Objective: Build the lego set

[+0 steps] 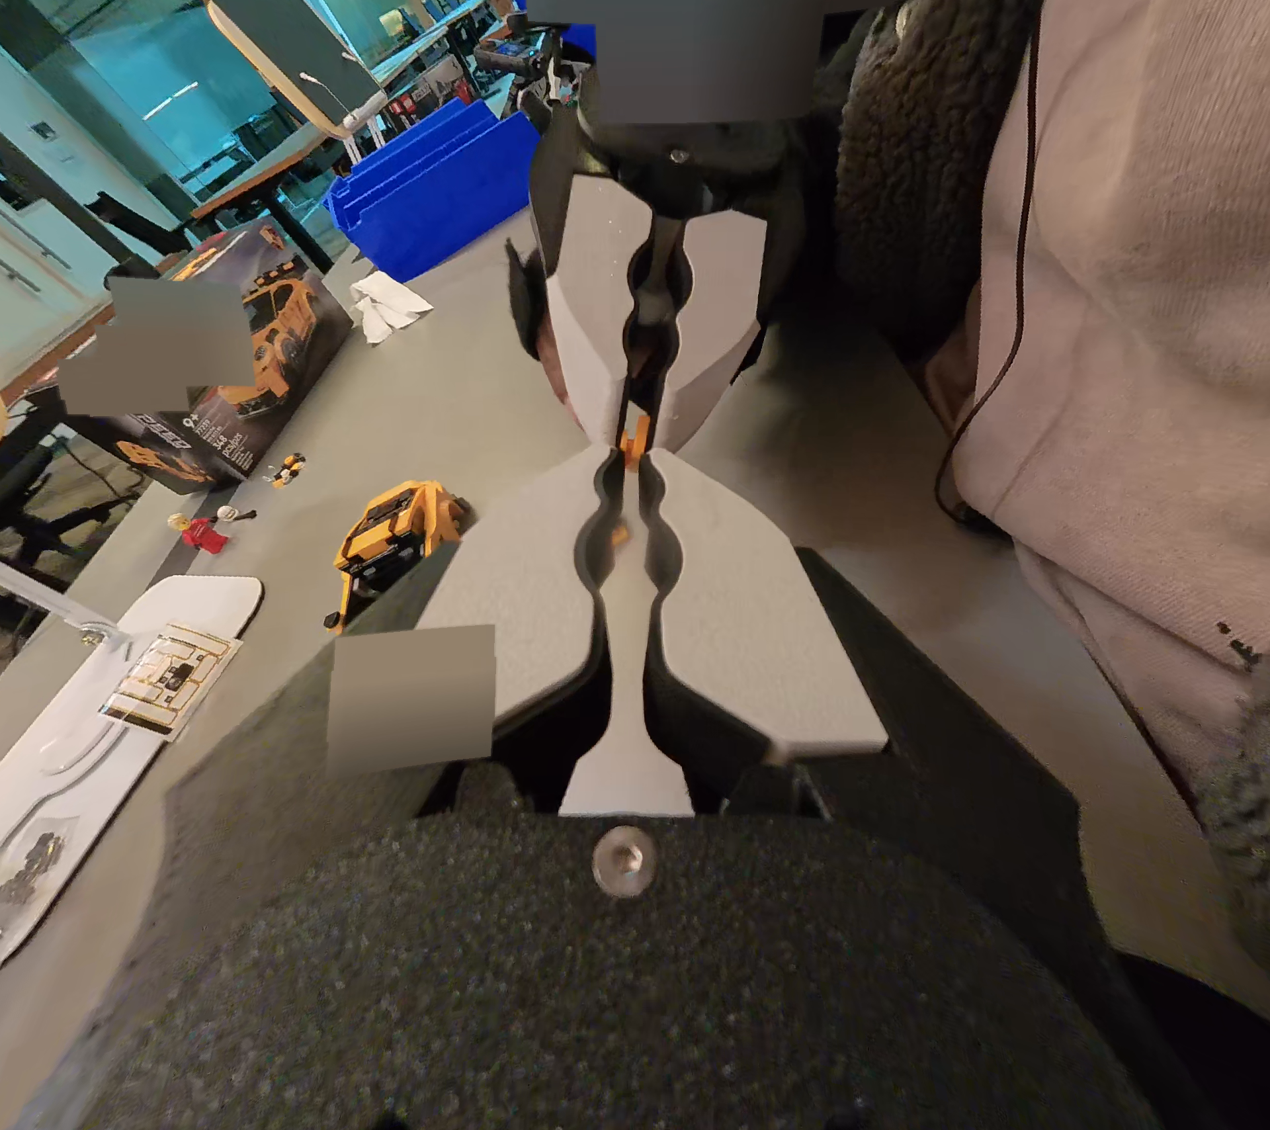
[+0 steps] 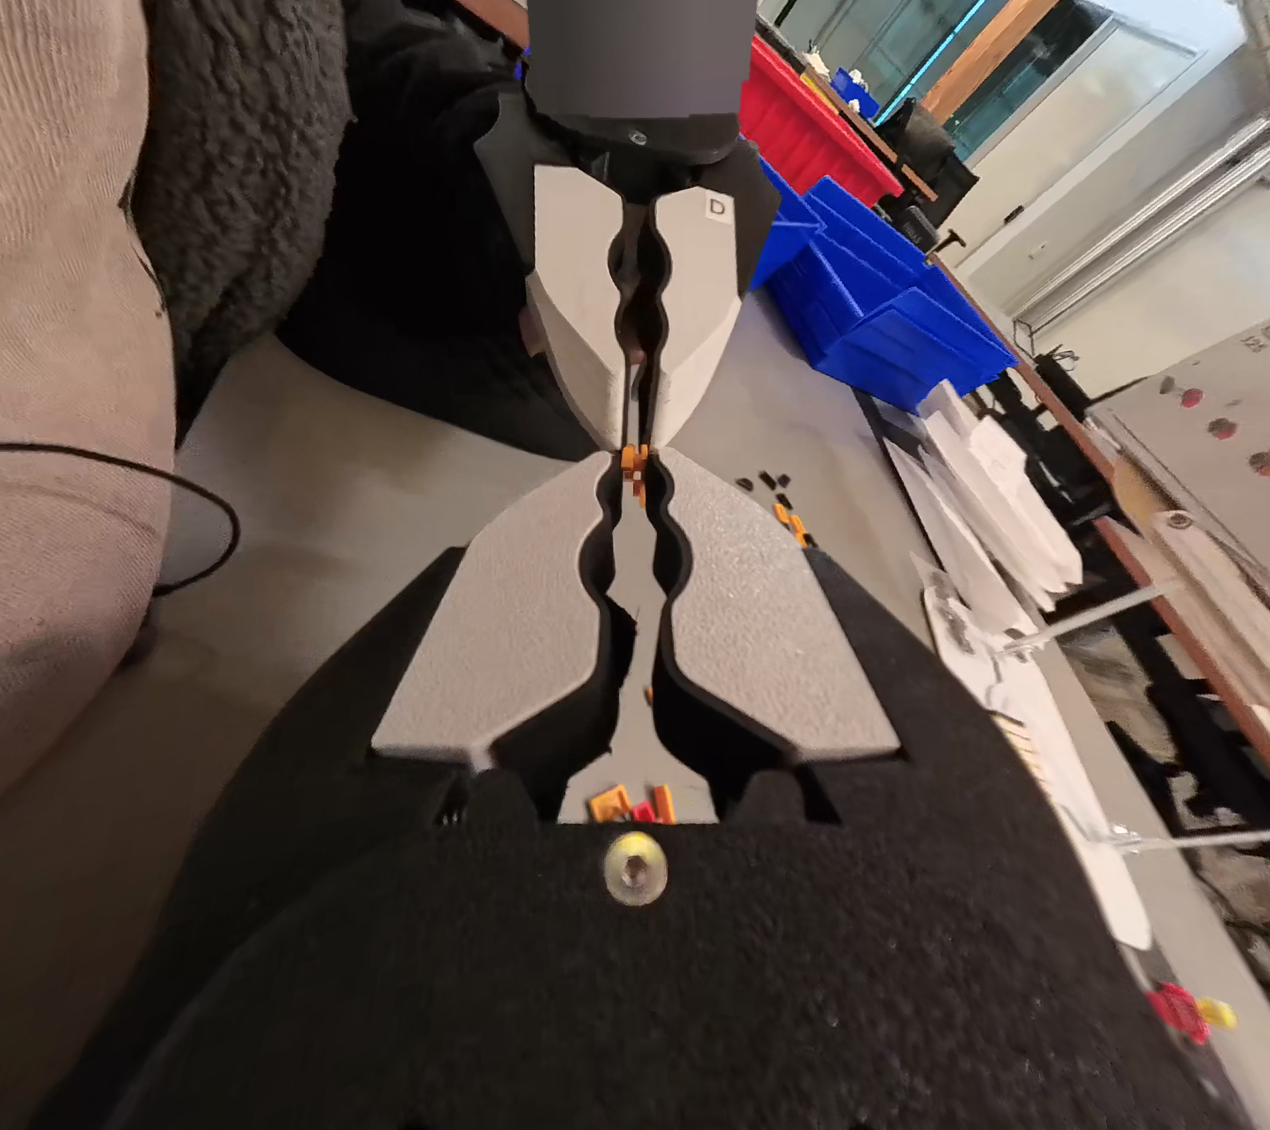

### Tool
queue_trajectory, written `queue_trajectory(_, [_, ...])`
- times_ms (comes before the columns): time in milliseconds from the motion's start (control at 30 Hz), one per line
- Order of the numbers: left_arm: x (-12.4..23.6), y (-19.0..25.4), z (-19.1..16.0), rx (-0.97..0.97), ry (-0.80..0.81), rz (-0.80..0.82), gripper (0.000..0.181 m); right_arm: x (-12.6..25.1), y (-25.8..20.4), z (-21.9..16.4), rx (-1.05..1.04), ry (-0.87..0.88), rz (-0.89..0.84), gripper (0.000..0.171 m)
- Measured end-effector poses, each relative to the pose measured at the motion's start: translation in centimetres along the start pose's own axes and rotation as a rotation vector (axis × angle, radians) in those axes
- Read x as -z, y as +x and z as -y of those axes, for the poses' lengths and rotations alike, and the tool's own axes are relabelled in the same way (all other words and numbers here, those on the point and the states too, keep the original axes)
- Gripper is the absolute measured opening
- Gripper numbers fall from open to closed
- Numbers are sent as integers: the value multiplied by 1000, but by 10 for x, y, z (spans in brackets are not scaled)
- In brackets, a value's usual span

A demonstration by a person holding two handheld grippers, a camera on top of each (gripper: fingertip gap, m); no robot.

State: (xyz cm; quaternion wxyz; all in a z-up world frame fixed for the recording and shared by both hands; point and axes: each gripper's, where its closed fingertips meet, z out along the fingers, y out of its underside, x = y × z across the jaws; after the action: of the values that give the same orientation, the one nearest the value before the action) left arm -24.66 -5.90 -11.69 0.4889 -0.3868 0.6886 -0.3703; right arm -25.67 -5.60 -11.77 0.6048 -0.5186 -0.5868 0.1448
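- left gripper (image 1: 627, 464) and right gripper (image 2: 638, 468) meet tip to tip above the table (image 1: 447, 396), jaws of both clenched on small orange lego pieces (image 1: 633, 444).
- half-built orange car (image 1: 395, 537), set box (image 1: 234, 368), minifigure (image 1: 201, 530) and blue bins (image 1: 433, 203) lie well left.
- loose pieces (image 2: 790, 513) beside white bags (image 2: 989, 492).
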Motion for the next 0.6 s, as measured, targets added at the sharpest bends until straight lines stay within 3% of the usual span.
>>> queue_trajectory(233, [0, -1, 3, -16, 28, 25, 4, 1, 1, 2, 47, 6, -16, 6])
queue_trajectory(600, [-2, -2, -2, 165, 40, -34, 3, 0, 1, -4, -30, -33, 54, 7])
